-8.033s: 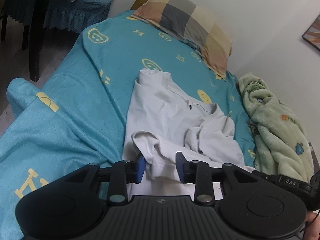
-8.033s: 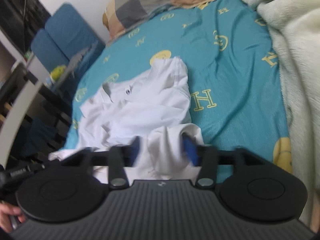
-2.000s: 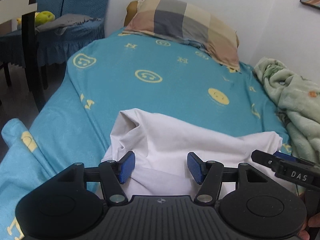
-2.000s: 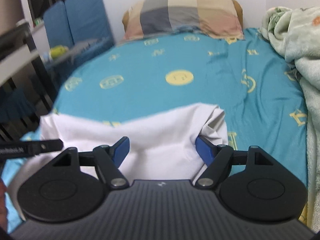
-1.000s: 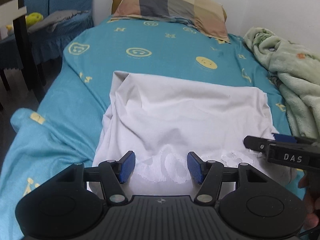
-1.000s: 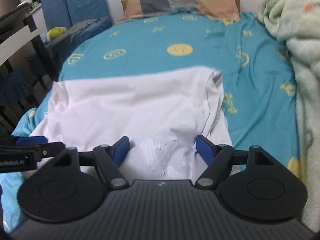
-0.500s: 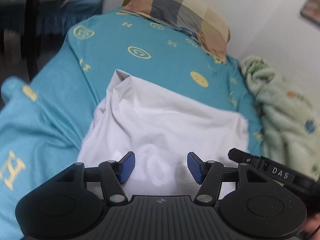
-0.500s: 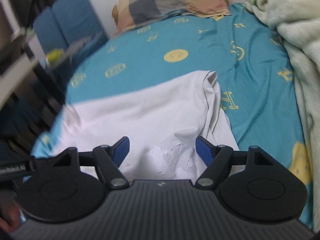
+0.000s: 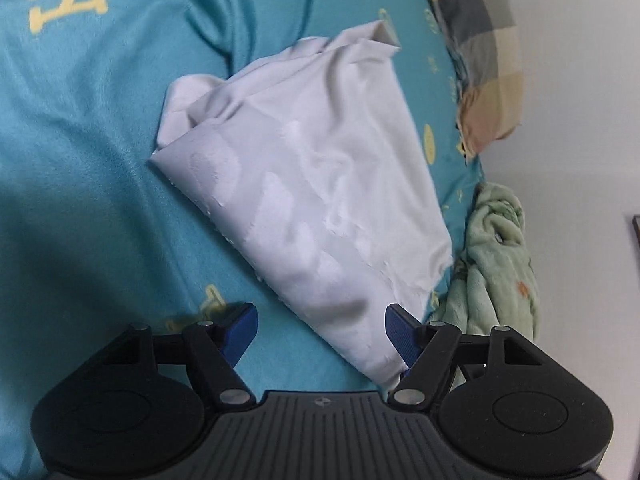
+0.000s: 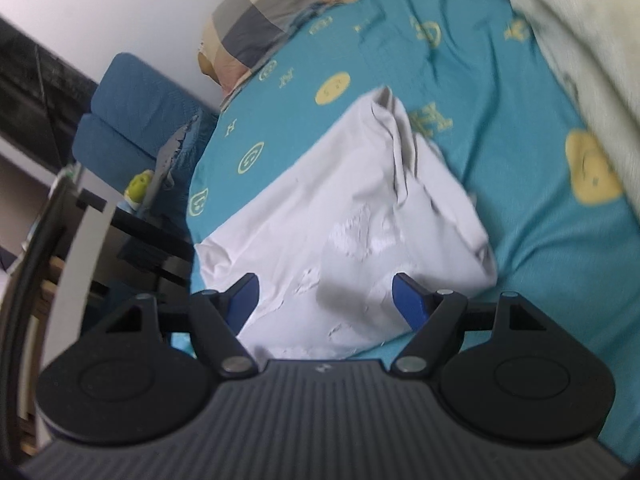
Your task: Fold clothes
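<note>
A white shirt lies folded in a rough rectangle on the teal bedsheet, with a faded white print showing on top. It also shows in the right wrist view. My left gripper is open and empty above the shirt's near corner. My right gripper is open and empty over the shirt's near edge. Neither gripper holds the cloth.
A checked pillow lies at the head of the bed, also in the right wrist view. A green fleece blanket is bunched along the wall side. A blue chair and dark furniture stand beside the bed.
Both views have swung and tilted sharply. The left gripper has moved off to the shirt's left side. The shirt lies as before and both grippers stay open.
</note>
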A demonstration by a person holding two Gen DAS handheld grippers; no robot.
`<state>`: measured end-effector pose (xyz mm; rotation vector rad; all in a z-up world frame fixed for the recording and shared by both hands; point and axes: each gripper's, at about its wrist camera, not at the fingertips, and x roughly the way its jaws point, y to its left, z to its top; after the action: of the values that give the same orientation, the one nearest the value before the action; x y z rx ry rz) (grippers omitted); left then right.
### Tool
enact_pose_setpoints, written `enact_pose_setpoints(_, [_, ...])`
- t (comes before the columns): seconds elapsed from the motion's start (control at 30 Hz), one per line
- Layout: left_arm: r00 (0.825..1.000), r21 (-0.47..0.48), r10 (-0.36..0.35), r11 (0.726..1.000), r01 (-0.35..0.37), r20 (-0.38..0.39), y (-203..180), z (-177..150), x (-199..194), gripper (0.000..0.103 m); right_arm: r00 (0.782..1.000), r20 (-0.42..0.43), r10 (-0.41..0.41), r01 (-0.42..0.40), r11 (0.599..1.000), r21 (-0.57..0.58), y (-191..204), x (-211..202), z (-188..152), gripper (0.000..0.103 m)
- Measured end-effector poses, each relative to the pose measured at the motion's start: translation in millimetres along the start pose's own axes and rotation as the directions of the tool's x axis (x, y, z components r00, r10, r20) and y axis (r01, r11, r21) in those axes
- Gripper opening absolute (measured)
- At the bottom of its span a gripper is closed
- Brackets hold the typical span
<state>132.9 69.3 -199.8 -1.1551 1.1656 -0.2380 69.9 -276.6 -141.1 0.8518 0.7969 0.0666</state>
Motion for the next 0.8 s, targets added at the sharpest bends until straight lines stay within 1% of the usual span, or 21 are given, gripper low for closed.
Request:
enact_pose_setpoints(0.07, [0.997,-0.079,-0.067,0.994,0.069,0.028,10,5,4,0.071,1.0,-0.015,0.022,-0.021,0.999,0.044,-4,3,0,0.076])
enact_pose_setpoints(0.1, [0.996,-0.084,-0.079,0.993,0.082,0.043,10,7,5,0.068,0.999,-0.023,0.037,-0.035,0.997,0.068,-5,4,-1,0.076])
enact_pose_setpoints(0.17, [0.993,-0.082,-0.095,0.992,0.101,0.069,9,11,5,0.068,0.996,-0.049,0.078,-0.072,0.989,0.127,-8,7,-5,0.076])
enact_pose_setpoints(0.2, [0.992,-0.082,-0.097,0.991,0.104,0.076,8,12,6,0.064,0.992,-0.066,0.105,-0.093,0.982,0.165,-10,10,-8,0.076])
enact_pose_setpoints(0.23, [0.992,-0.077,-0.091,0.992,0.097,0.083,7,12,6,0.055,0.988,-0.083,0.132,-0.113,0.973,0.202,-11,13,-12,0.076])
enact_pose_setpoints(0.27, [0.993,-0.07,-0.082,0.994,0.089,0.09,7,12,6,0.049,0.982,-0.098,0.159,-0.132,0.962,0.239,-12,17,-15,0.076])
enact_pose_setpoints(0.3, [0.993,-0.064,-0.074,0.995,0.081,0.097,6,12,5,0.037,0.976,-0.113,0.187,-0.15,0.949,0.277,-14,20,-18,0.076])
enact_pose_setpoints(0.33, [0.991,-0.057,-0.08,0.995,0.087,0.103,4,12,5,0.027,0.969,-0.126,0.215,-0.166,0.935,0.314,-15,23,-21,0.076])
enact_pose_setpoints(0.4, [0.987,-0.047,-0.108,0.992,0.114,0.115,1,11,3,0.021,0.952,-0.153,0.266,-0.19,0.902,0.388,-16,33,-31,0.076])
enact_pose_setpoints(0.47, [0.982,-0.026,-0.136,0.99,0.141,0.129,-6,10,-1,0.018,0.937,-0.173,0.303,-0.196,0.869,0.455,-17,45,-39,0.076])
enact_pose_setpoints(0.6, [0.974,0.007,-0.174,0.985,0.174,0.147,-16,10,-6,0.016,0.935,-0.146,0.325,-0.202,0.821,0.535,-23,62,-40,0.076])
enact_pose_setpoints(0.7, [0.967,0.023,-0.199,0.98,0.198,0.157,-22,10,-9,0.016,0.953,-0.063,0.298,-0.204,0.78,0.592,-38,64,-29,0.076])
enact_pose_setpoints(0.8, [0.966,0.002,-0.21,0.977,0.213,0.153,-20,12,-8,0.016,0.97,0.029,0.24,-0.206,0.759,0.617,-53,58,-18,0.076])
